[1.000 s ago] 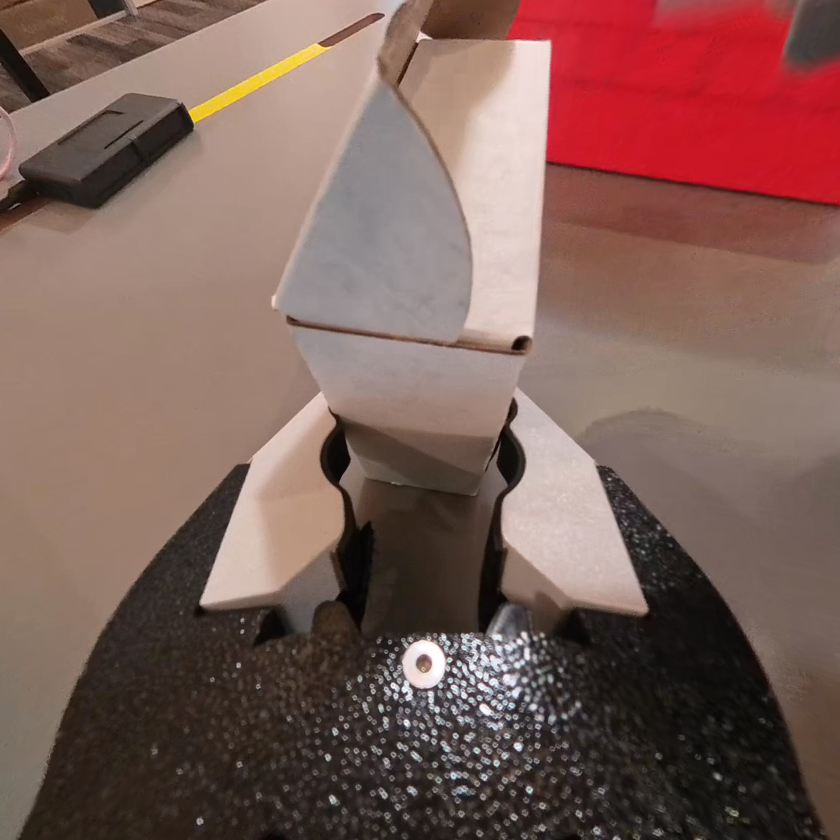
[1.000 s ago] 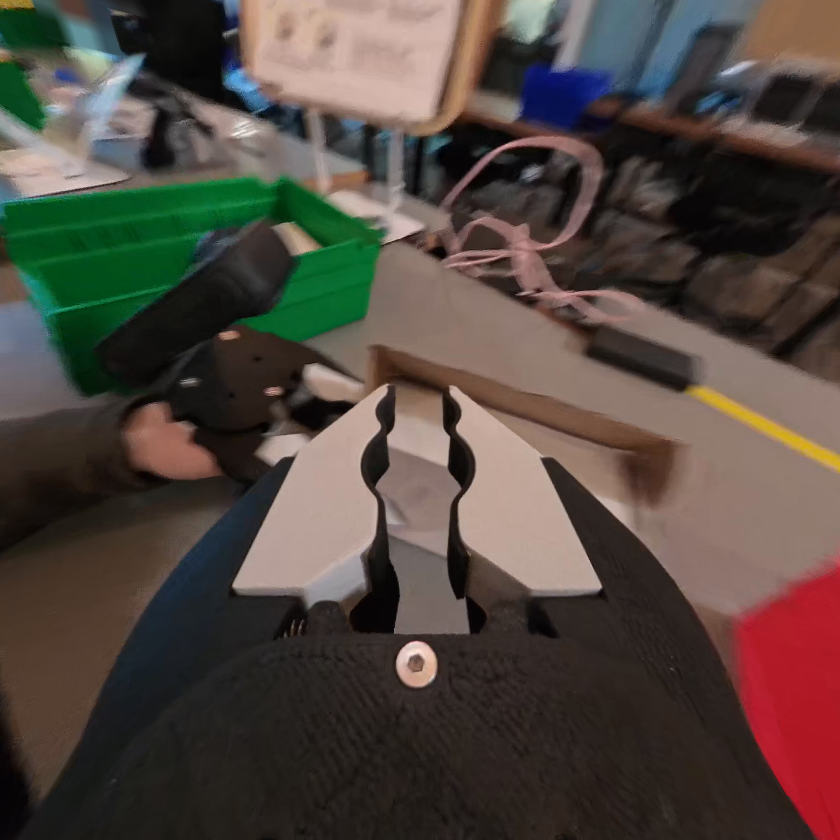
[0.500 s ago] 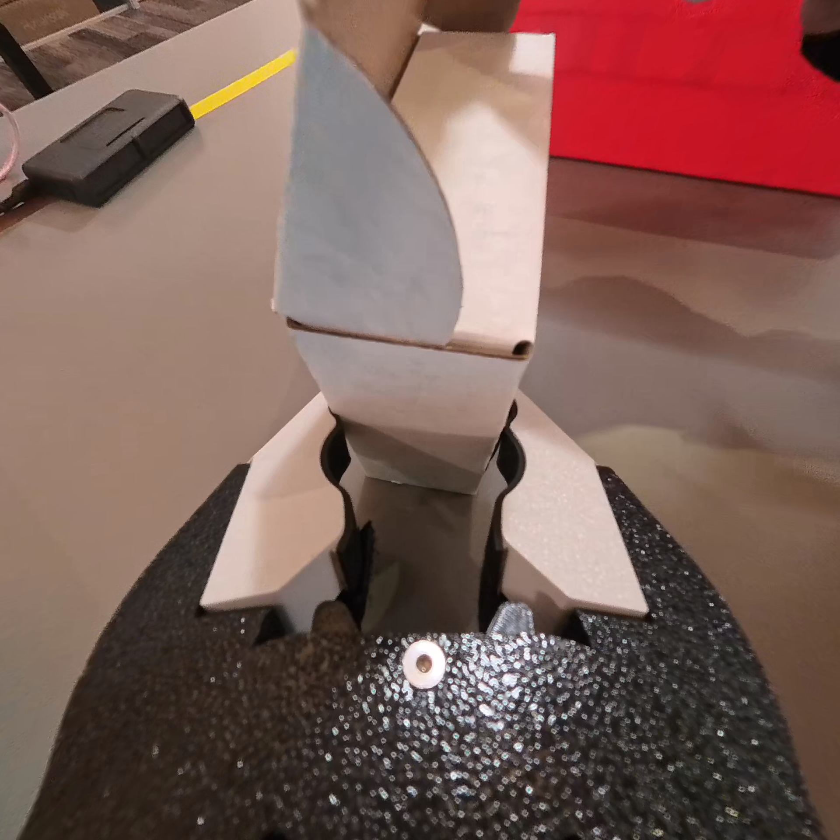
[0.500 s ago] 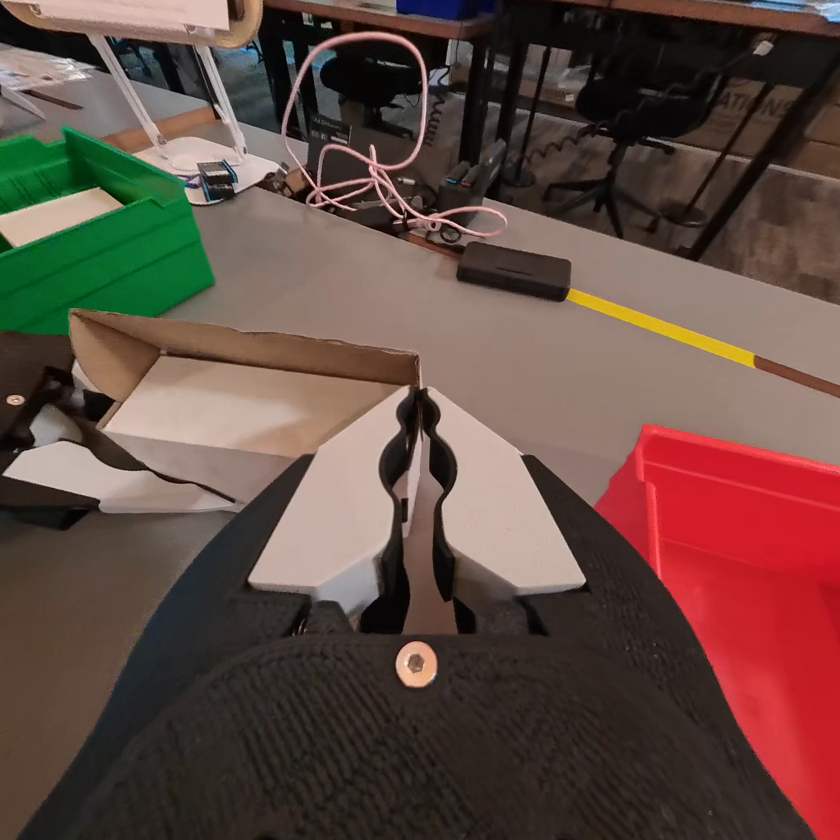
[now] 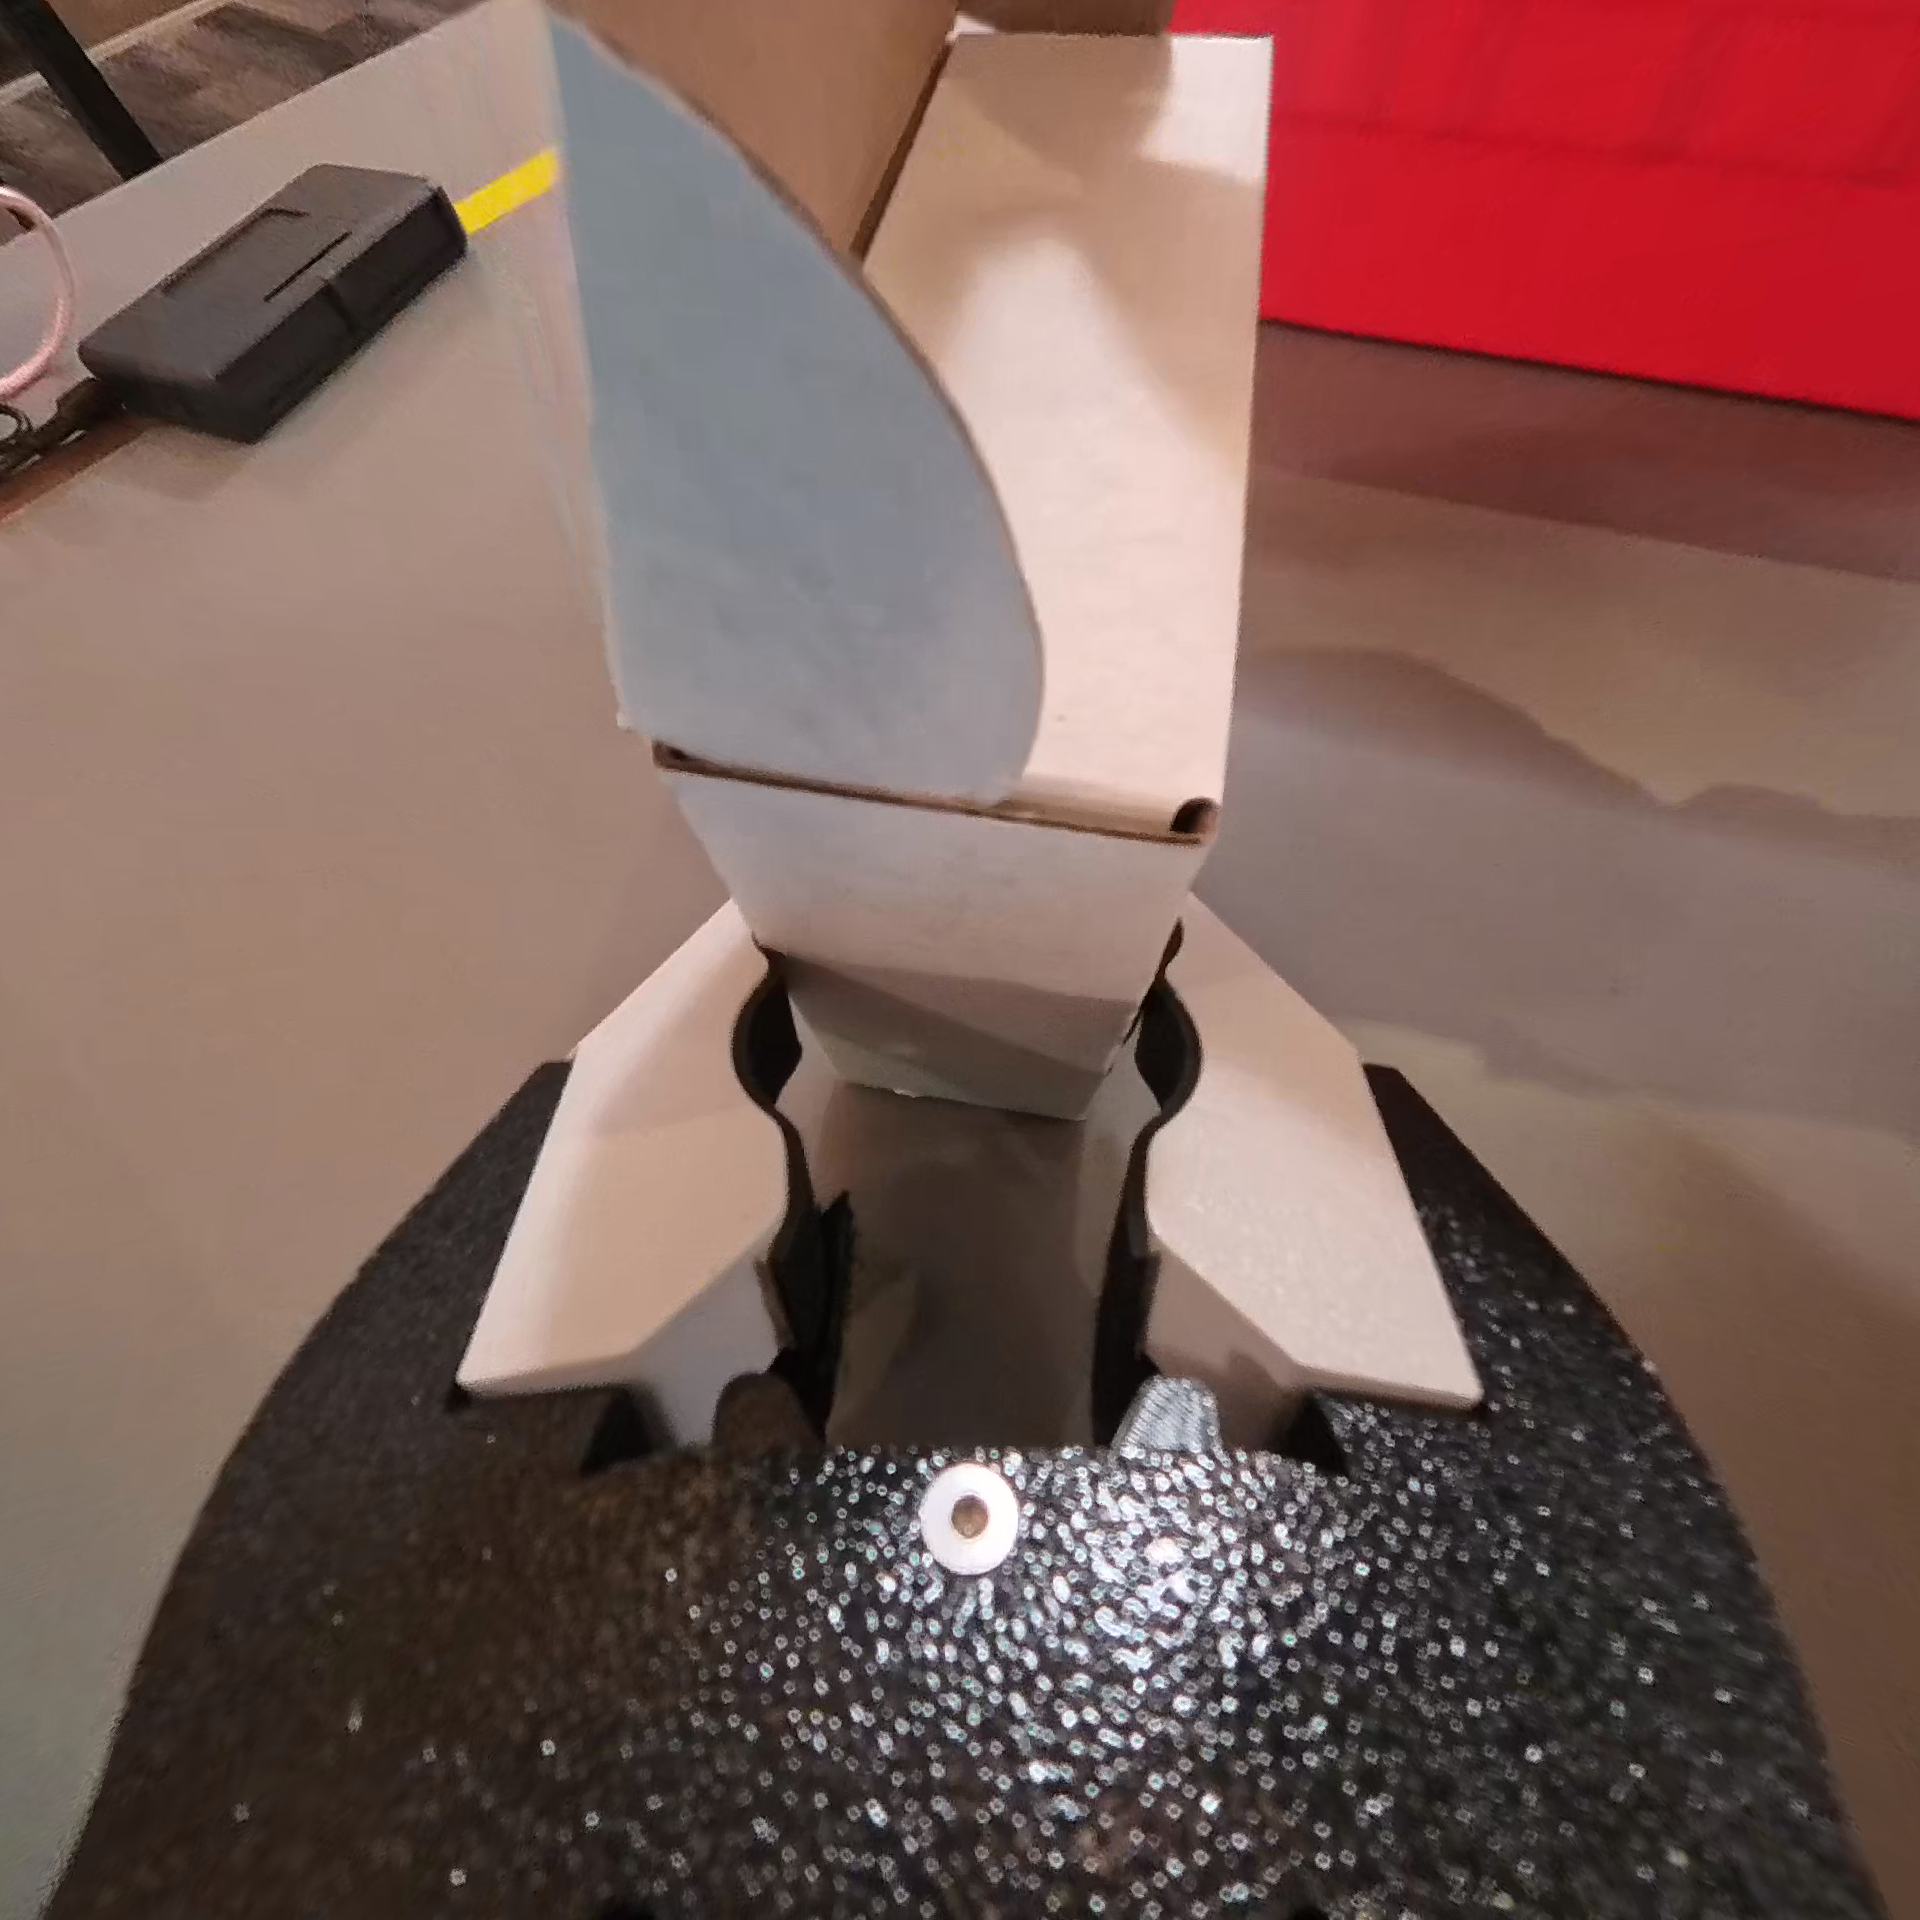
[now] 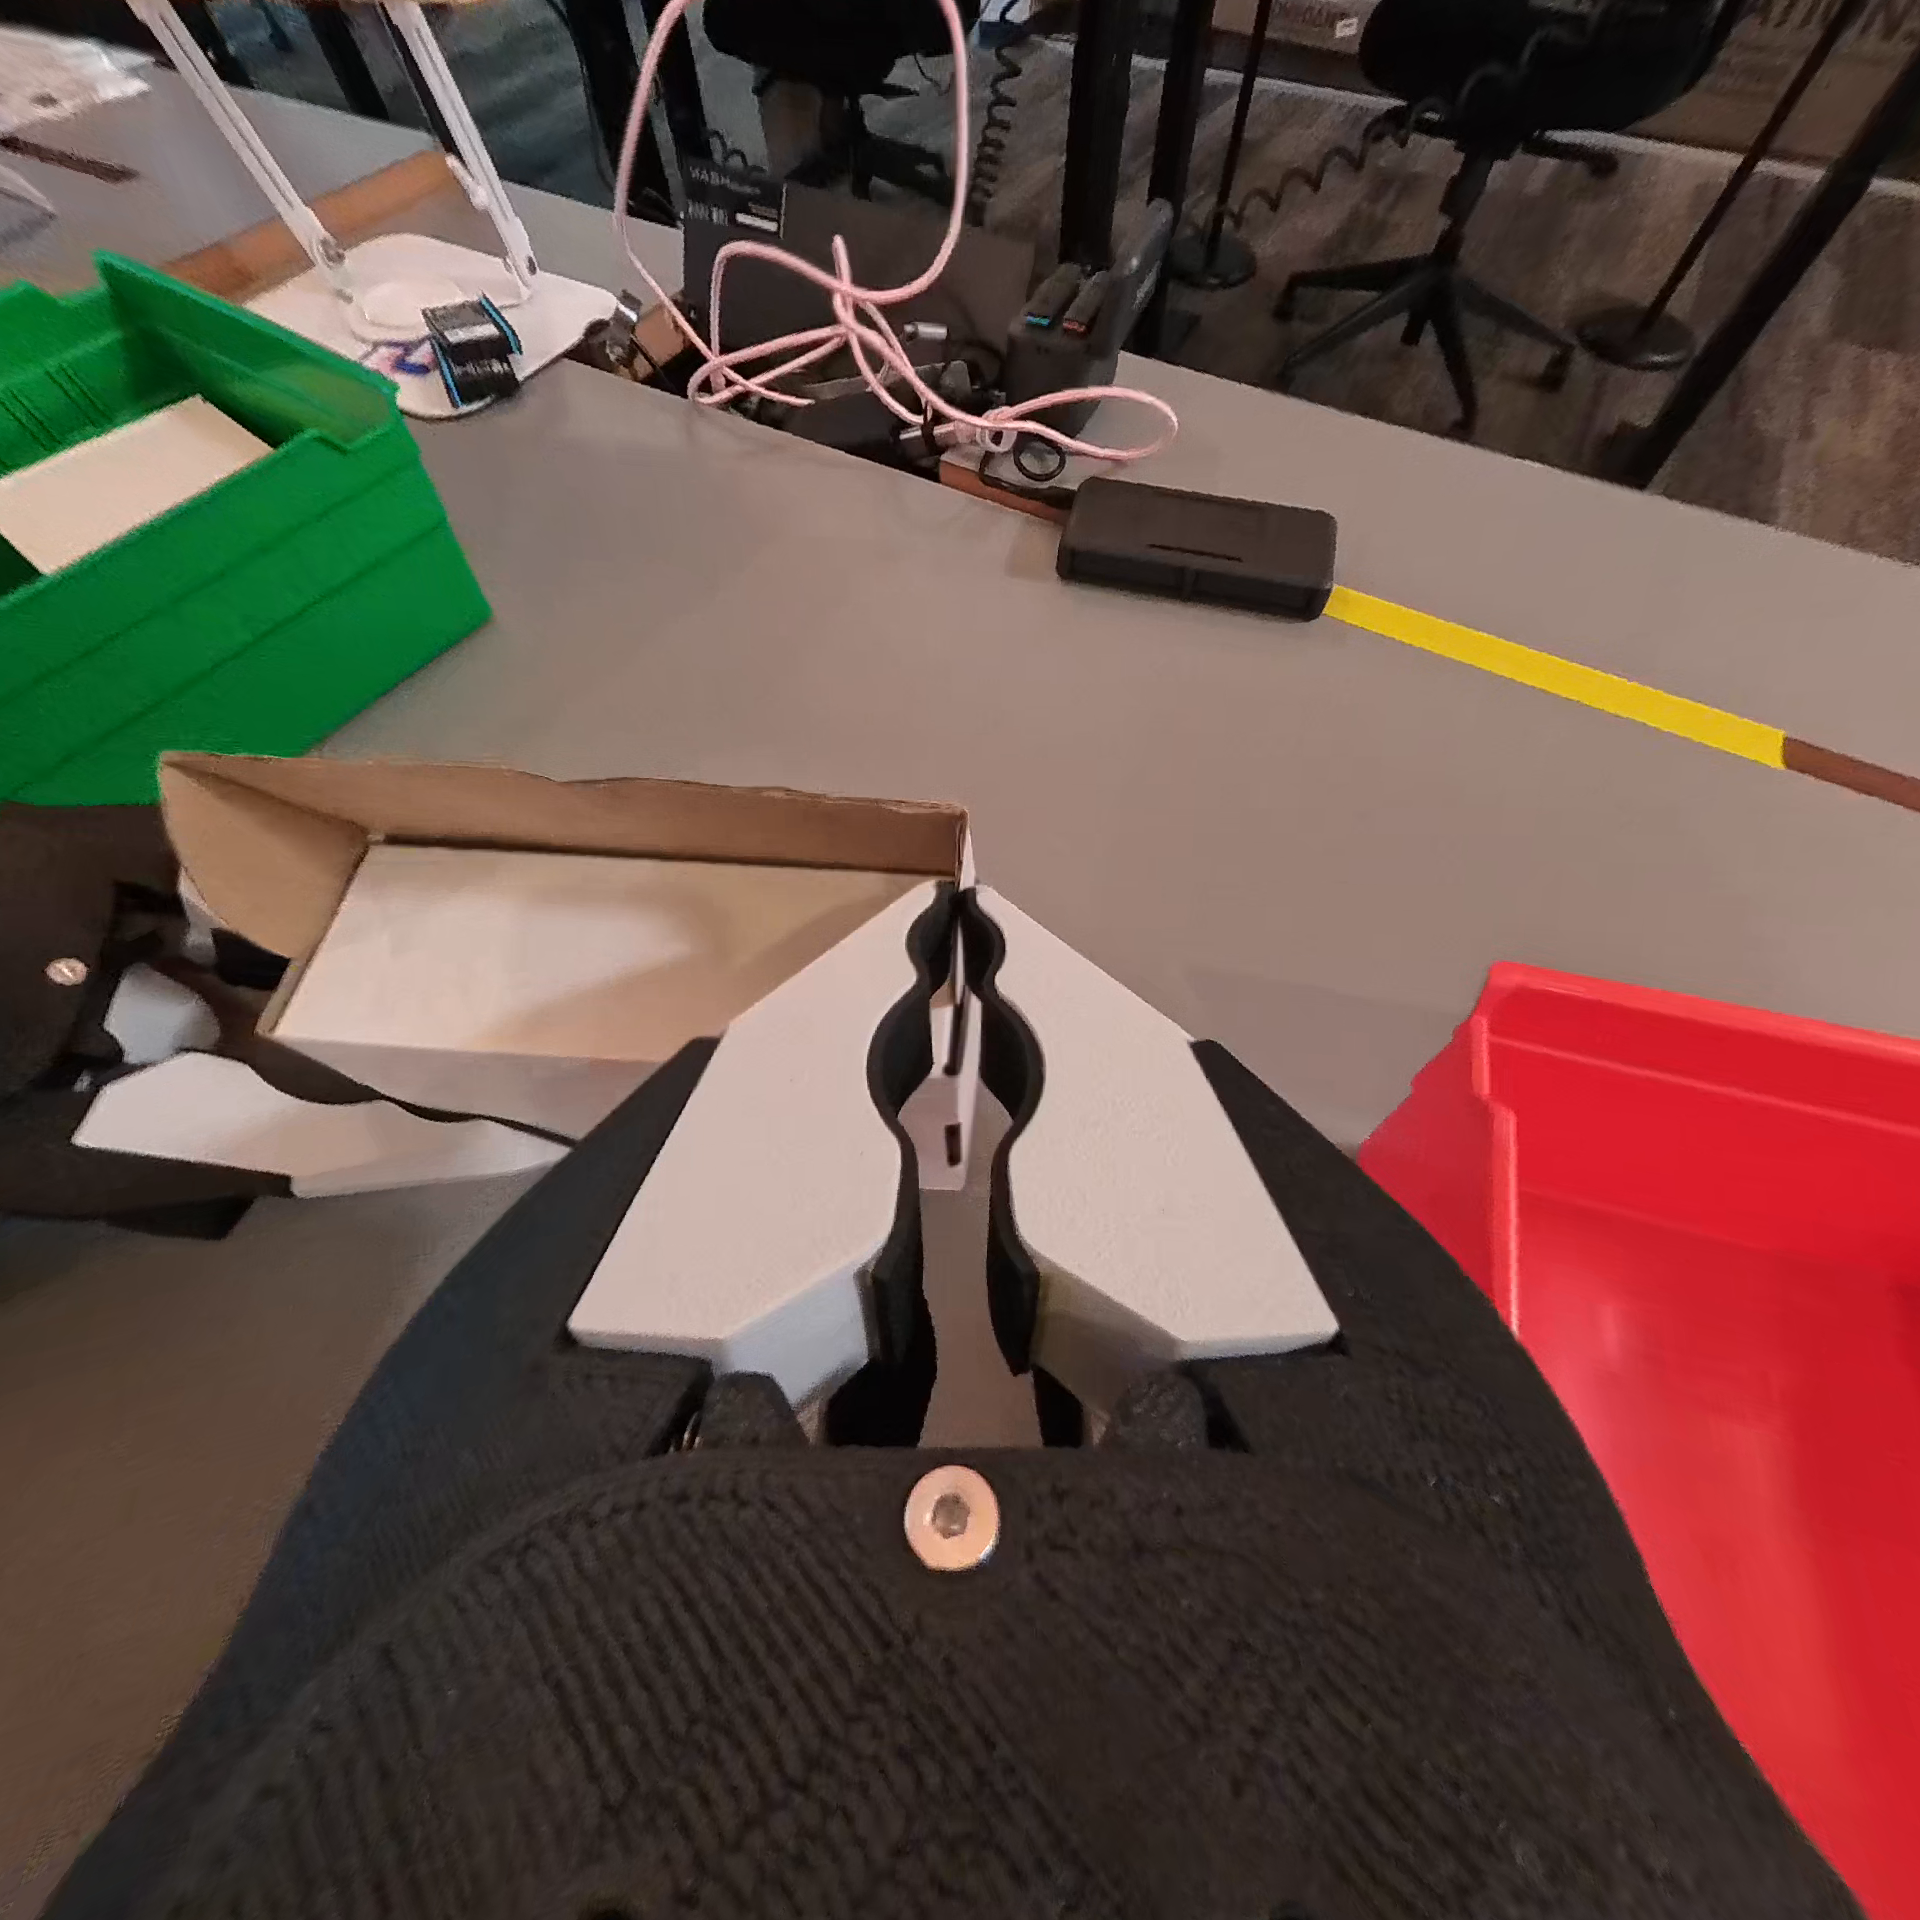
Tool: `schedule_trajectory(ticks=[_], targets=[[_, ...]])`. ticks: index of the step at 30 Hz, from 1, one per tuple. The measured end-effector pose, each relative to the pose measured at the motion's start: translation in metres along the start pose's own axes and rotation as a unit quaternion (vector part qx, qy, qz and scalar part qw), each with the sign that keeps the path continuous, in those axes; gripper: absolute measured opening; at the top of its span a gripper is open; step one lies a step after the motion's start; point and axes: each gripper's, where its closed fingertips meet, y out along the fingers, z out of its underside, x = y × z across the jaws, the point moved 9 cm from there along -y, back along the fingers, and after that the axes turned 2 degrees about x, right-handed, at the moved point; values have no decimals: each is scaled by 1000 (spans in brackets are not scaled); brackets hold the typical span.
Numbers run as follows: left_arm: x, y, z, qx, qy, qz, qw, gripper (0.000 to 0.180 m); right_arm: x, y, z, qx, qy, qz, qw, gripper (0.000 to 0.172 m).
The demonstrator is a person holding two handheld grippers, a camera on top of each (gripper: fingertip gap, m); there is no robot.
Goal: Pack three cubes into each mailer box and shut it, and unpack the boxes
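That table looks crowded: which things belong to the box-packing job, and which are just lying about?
Part of the job:
- white mailer box, lid partly open
- left hand-held gripper, clamped on the box's end
- right hand-held gripper, pinching its side flap
- green bin
- red bin

Lying about:
- black case
- pink cable
- white stand

Left gripper (image 5: 961, 977): black textured body, white fingers (image 5: 665, 1049) spread wide, pads pressed on both sides of a white mailer box (image 5: 935, 904) end, level above the table. Right gripper (image 6: 961, 914): black body, white fingers (image 6: 831, 1091) closed together at the tips, pinching the box's thin end flap (image 6: 968, 868), angled slightly downward.
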Motion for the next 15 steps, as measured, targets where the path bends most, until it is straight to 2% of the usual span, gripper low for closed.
schedule_trajectory(ticks=[8,9,10,12,14,15], targets=[[1,0,0,-2,-6,6,1000,65,1,0,32,2,10,-2,1000,0],[1,0,0,-1,-5,5,1000,65,0,-6,33,6,19,11,1000,6],[1,0,0,-2,-6,6,1000,65,0,-16,30,-17,17,35,999,8],[1,0,1,-2,-6,6,1000,65,9,-37,14,-109,4,44,993,0],[1,0,1,-3,-6,6,1000,65,32,-43,-3,-182,-24,-7,983,0],[1,0,1,-3,-6,7,1000,65,44,-37,-8,-189,-46,-34,980,0]])
